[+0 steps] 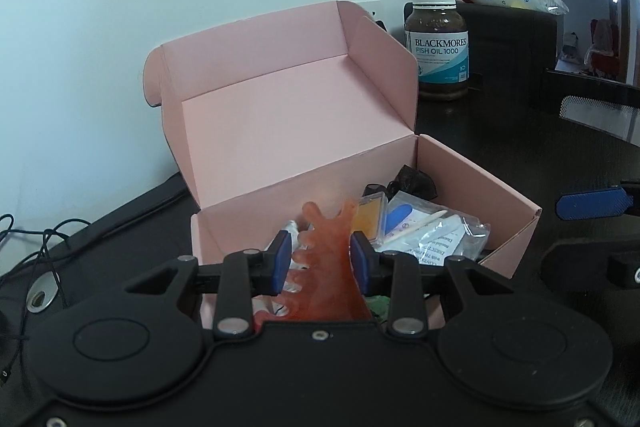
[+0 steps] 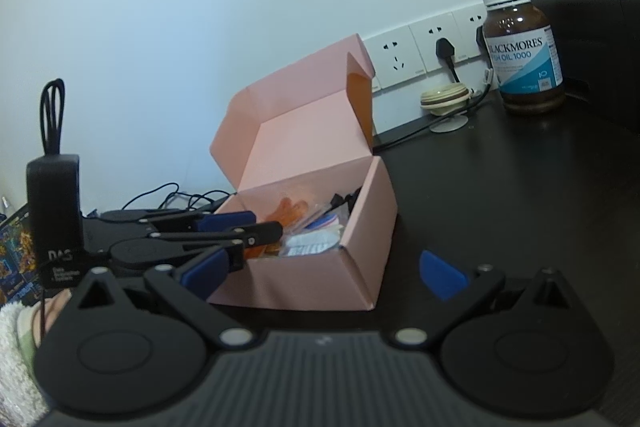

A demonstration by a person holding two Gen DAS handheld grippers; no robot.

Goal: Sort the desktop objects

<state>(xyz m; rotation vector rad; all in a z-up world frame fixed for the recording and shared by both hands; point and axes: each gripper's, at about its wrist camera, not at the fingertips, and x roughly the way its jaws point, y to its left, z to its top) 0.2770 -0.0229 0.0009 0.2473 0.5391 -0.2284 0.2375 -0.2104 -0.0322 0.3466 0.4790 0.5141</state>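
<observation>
Pink box (image 1: 472, 183) sits near bottle (image 1: 437, 47) labelled "BLACKMORES FISH OIL 1000".

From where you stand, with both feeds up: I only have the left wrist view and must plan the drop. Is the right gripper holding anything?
Observer: No. The right gripper is open and empty, in front of the pink box.
Operator: What is behind the box? Its lid blocks me.
Observer: A row of wall sockets, one with a black plug in it.
Operator: Anything on the desk back there?
Observer: A small cream round object sits below the sockets, left of the fish oil bottle.
Operator: Does my orange comb reach the box?
Observer: Yes, the left gripper has the orange comb over the box opening.
</observation>
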